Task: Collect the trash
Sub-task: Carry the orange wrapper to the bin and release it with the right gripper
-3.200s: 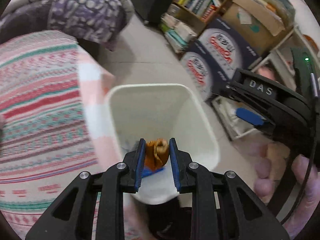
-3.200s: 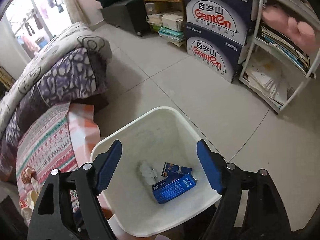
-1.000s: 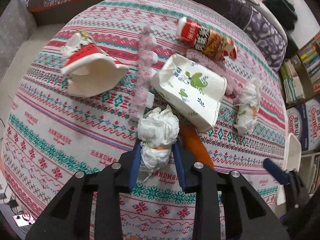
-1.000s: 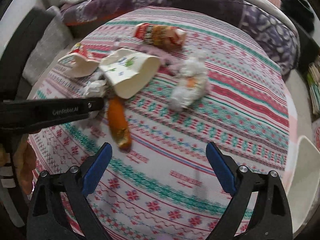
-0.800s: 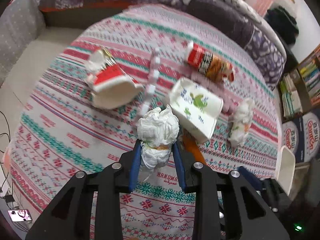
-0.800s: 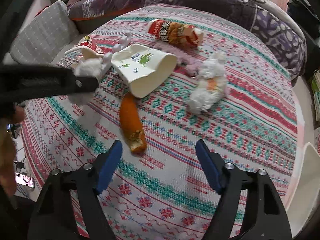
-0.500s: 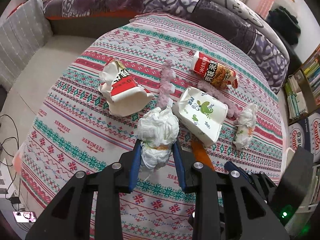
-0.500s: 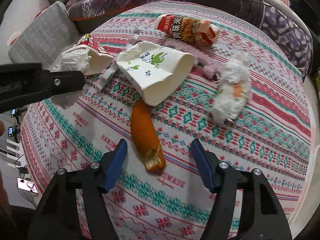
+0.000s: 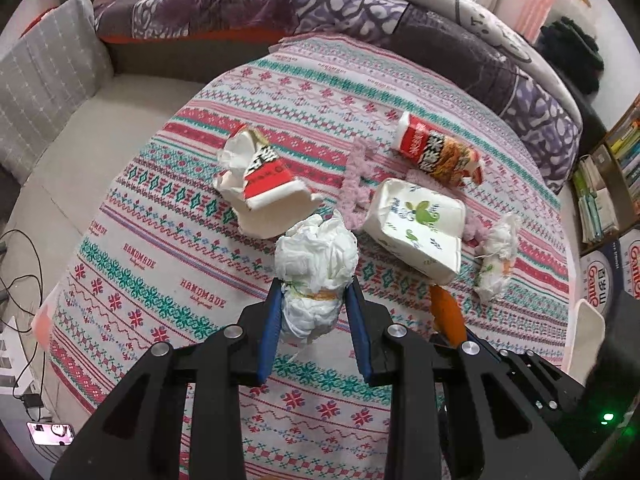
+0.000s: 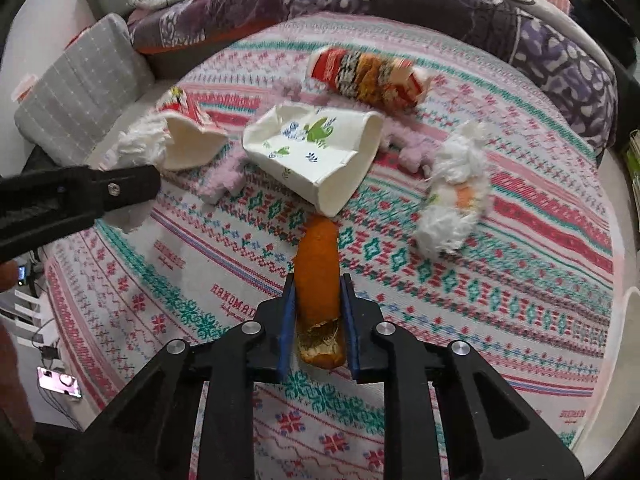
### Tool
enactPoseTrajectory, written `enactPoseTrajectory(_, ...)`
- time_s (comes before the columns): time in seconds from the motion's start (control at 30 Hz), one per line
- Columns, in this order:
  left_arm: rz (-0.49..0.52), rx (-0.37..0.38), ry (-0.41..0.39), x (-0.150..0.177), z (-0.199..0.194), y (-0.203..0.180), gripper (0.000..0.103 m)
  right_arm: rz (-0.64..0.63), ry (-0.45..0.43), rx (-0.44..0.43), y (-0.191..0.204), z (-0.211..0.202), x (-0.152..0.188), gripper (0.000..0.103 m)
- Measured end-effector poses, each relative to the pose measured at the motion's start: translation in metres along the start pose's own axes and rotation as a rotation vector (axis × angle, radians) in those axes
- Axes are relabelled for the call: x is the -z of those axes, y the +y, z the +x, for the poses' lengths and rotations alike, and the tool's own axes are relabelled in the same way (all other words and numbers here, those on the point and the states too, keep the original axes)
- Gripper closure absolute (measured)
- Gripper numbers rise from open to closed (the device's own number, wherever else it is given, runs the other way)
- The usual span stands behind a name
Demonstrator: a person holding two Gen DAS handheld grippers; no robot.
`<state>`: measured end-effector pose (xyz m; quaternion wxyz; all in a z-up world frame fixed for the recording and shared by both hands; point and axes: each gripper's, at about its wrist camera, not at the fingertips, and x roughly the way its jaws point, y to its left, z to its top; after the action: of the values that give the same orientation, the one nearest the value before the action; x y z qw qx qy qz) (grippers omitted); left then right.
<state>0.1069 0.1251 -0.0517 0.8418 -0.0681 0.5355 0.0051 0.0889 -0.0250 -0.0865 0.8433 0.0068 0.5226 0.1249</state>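
Observation:
My left gripper [image 9: 314, 308] is shut on a white crumpled tissue ball [image 9: 314, 268] and holds it above the patterned cloth. My right gripper [image 10: 318, 296] has closed around an orange peel [image 10: 319, 276] that lies on the cloth; the peel also shows in the left wrist view [image 9: 447, 312]. Other trash lies beyond: a flattened paper cup with green print [image 10: 316, 152], a red snack bag [image 10: 368, 70], a second tissue wad [image 10: 456, 196], and a red and white crushed cup [image 9: 264, 184]. The left gripper's arm [image 10: 72, 200] crosses the right wrist view at left.
A round table under a striped knitted cloth [image 9: 192, 280] holds the trash. A pink fuzzy strip [image 9: 356, 180] lies between the cups. A sofa with purple bedding [image 9: 320, 12] is behind. A white bin rim [image 9: 586, 332] shows at right, with bookshelves [image 9: 608, 184] beyond.
My right gripper moved down to the orange peel and closed its fingers around it. My left gripper lifted further from the cloth, still holding the tissue ball.

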Motion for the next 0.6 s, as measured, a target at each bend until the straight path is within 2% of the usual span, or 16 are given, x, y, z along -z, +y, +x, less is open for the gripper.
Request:
enactPoseTrajectory(0.23,0.023,0.014,-0.027,0.000,-0.008,-0.011,0.072,0.058,-0.065,0.009,-0.021,-0.032,0.001,0.083)
enactPoseTrajectory(0.6,0.059,0.012,-0.043,0.002,-0.010,-0.030,0.072,0.144,-0.089,0.073,-0.047,-0.040,-0.002,0.083)
